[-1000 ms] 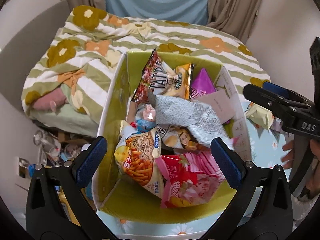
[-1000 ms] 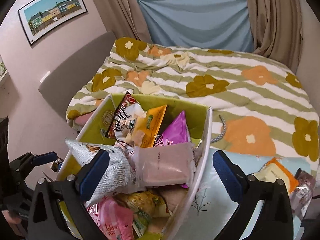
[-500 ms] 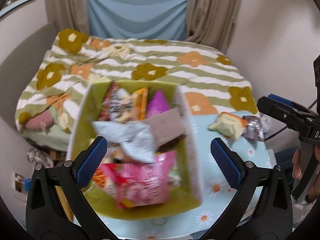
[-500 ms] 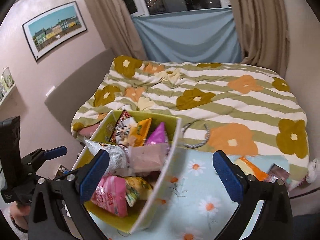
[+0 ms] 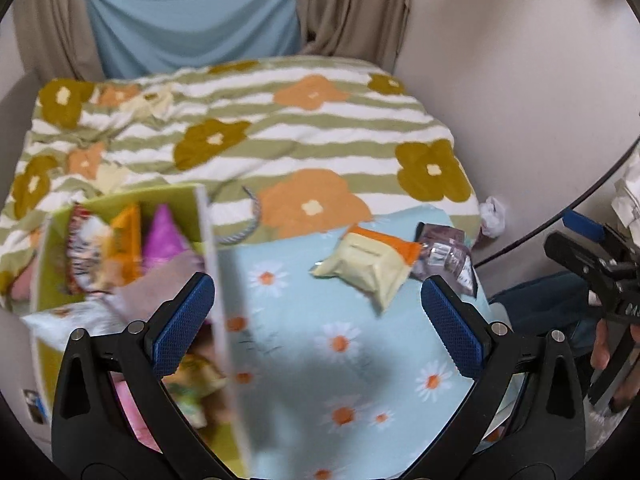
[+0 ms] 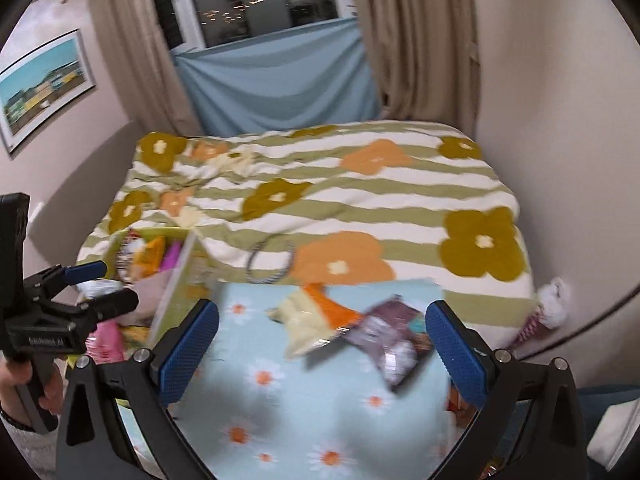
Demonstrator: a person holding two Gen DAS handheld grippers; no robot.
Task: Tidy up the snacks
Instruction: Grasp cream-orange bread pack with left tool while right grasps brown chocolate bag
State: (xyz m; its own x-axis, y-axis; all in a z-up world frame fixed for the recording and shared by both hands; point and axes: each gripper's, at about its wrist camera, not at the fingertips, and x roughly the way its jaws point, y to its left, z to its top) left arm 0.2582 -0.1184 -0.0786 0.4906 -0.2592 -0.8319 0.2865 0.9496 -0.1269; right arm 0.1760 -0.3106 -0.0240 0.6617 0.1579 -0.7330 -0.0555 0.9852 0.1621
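A green-lined box (image 5: 206, 248) (image 6: 176, 276) full of snack bags stands at the left of the daisy-print tablecloth (image 5: 320, 360) (image 6: 304, 420). A cream and orange packet (image 5: 370, 260) (image 6: 310, 318) and a dark purple packet (image 5: 444, 248) (image 6: 394, 334) lie on the cloth to the right. My left gripper (image 5: 318, 322) is open and empty above the cloth beside the box wall. My right gripper (image 6: 322, 342) is open and empty, just short of the two loose packets. Each gripper shows at the edge of the other's view.
A bed with a striped, flowered cover (image 5: 248, 136) (image 6: 320, 200) lies just beyond the table. A rope loop (image 6: 268, 264) rests at its near edge. Walls close in on the right, curtains (image 6: 408, 40) at the back. A hand (image 6: 20, 384) holds the left tool.
Both views have swung right and pulled back from the box. The two loose packets on the cloth now sit between the fingers. Both grippers stay open and empty.
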